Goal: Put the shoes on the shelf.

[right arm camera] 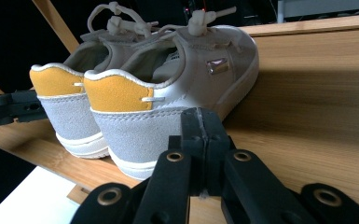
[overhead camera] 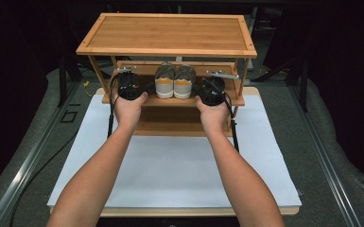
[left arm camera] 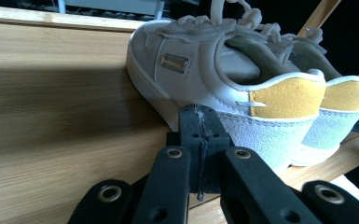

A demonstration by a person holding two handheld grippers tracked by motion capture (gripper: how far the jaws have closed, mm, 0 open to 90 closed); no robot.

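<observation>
The bamboo rack's [overhead camera: 168, 52] middle shelf [overhead camera: 170, 100] holds two sneakers [overhead camera: 175, 81] (heels outward).

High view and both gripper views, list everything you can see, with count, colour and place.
Shoes: two, white and grey with yellow heel tabs, side by side on the rack's middle shelf, heels toward the person.
Shoe rack: one, light wood, three shelves, at the far end of the board.
White board: one, white top with a wooden edge, under the rack.
Table surface: grey, around the board.
Forearms and hands: two, reaching in from the bottom edge.
Left hand-held gripper: one, black, jaws shut, just left of the shoes.
Right hand-held gripper: one, black, jaws shut, just right of the shoes.
</observation>
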